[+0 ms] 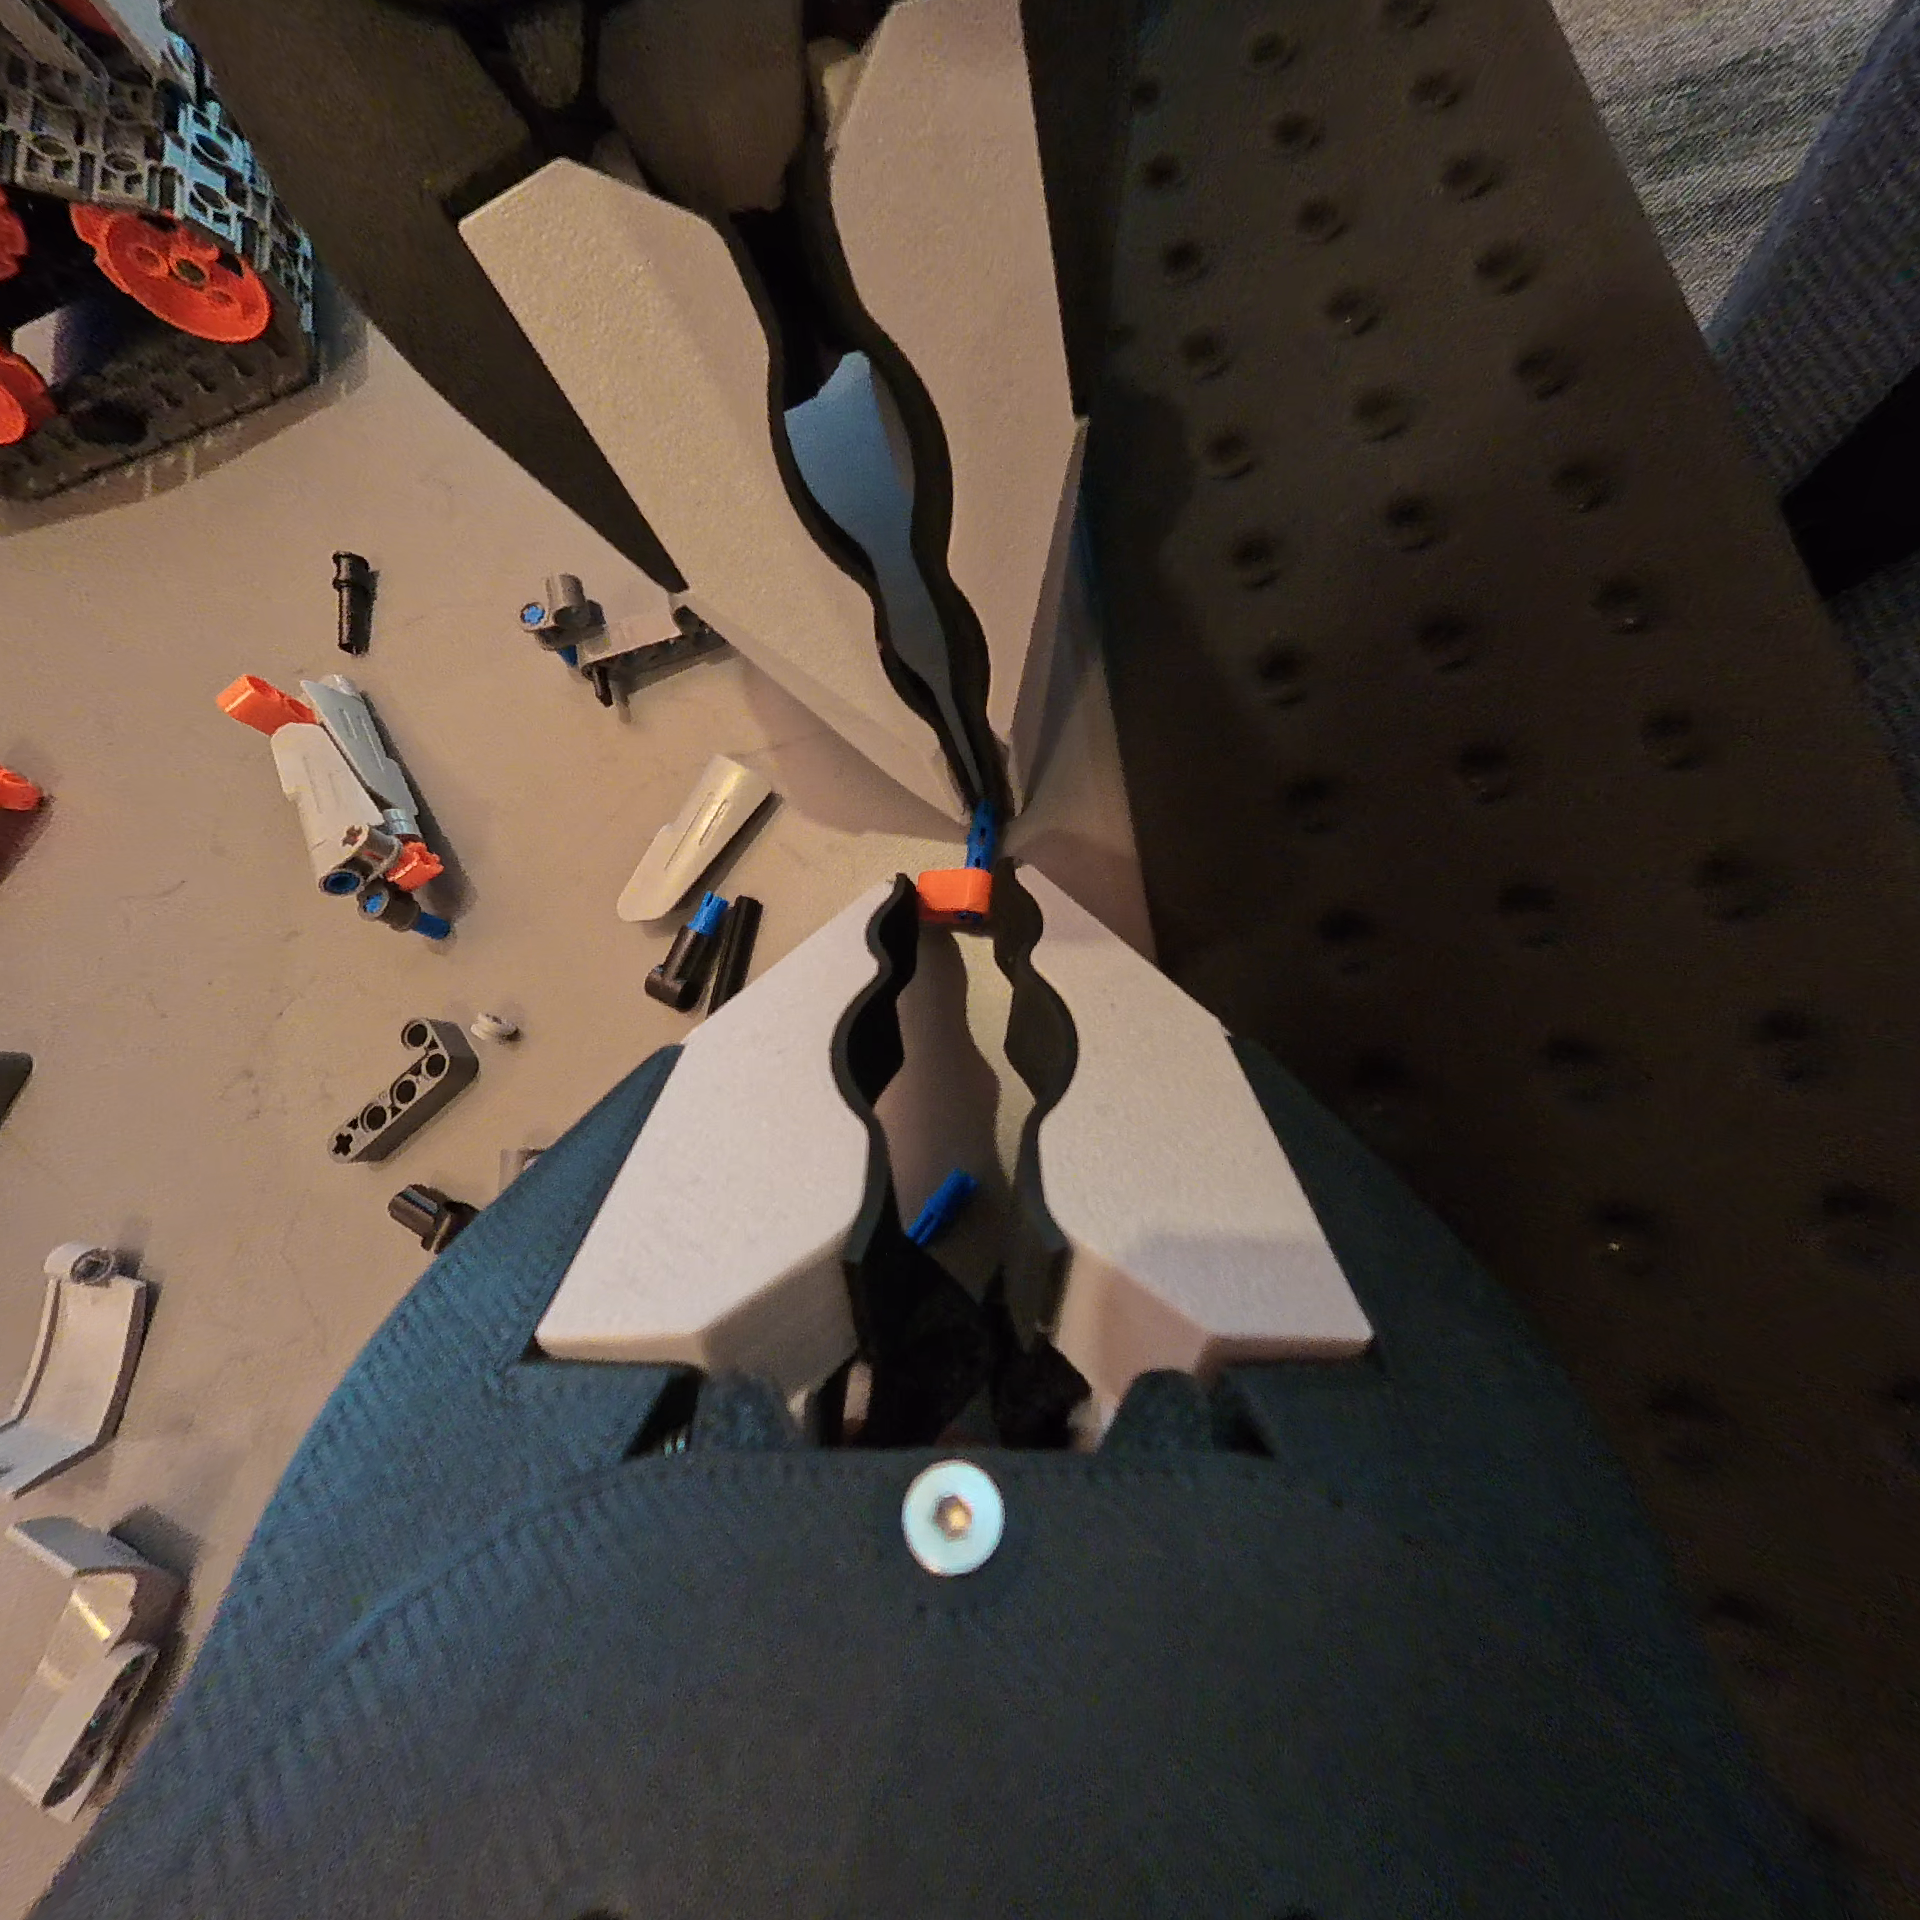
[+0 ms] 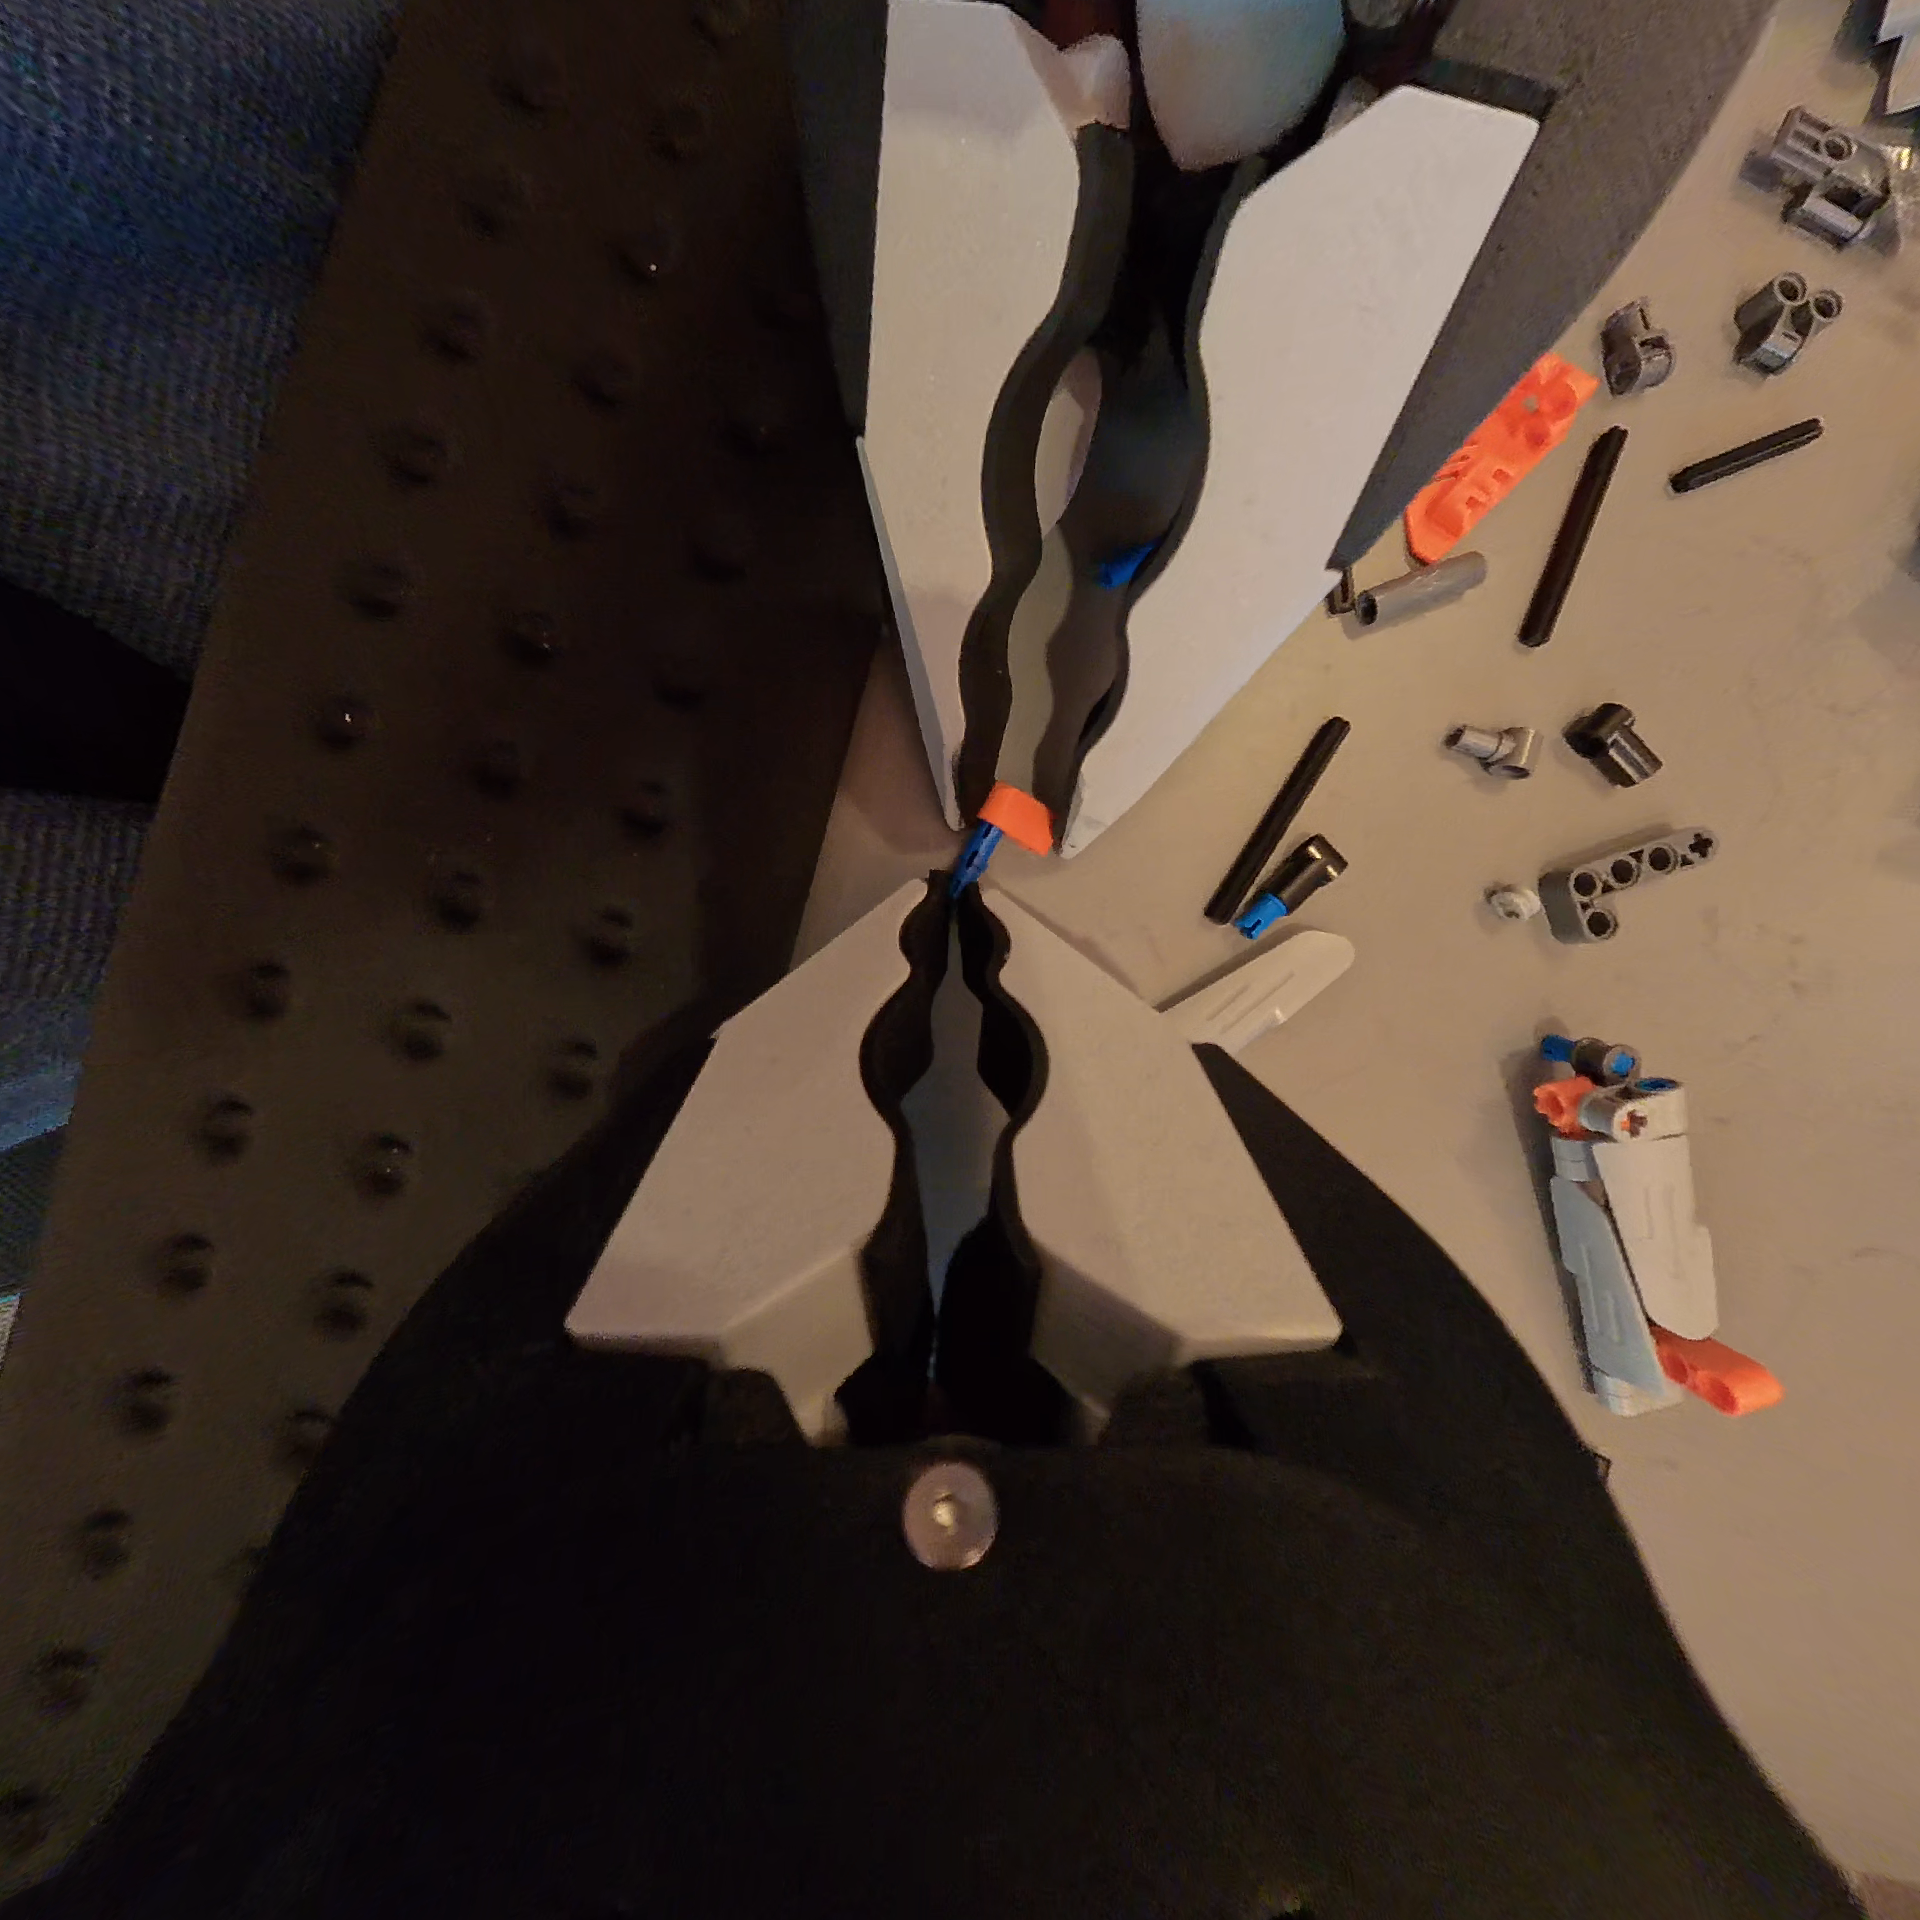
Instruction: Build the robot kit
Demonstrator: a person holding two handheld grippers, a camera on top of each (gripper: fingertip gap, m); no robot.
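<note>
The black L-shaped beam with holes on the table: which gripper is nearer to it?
Left, I'd judge. The left gripper pinches an orange piece just beside the L-shaped beam; the right gripper, clamping a blue pin, faces it tip to tip.

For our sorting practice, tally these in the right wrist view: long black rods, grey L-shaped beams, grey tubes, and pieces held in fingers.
Long black rods: 3
Grey L-shaped beam: 1
Grey tube: 1
Held pieces, orange connector and blue pin: 2
Total: 7
</note>
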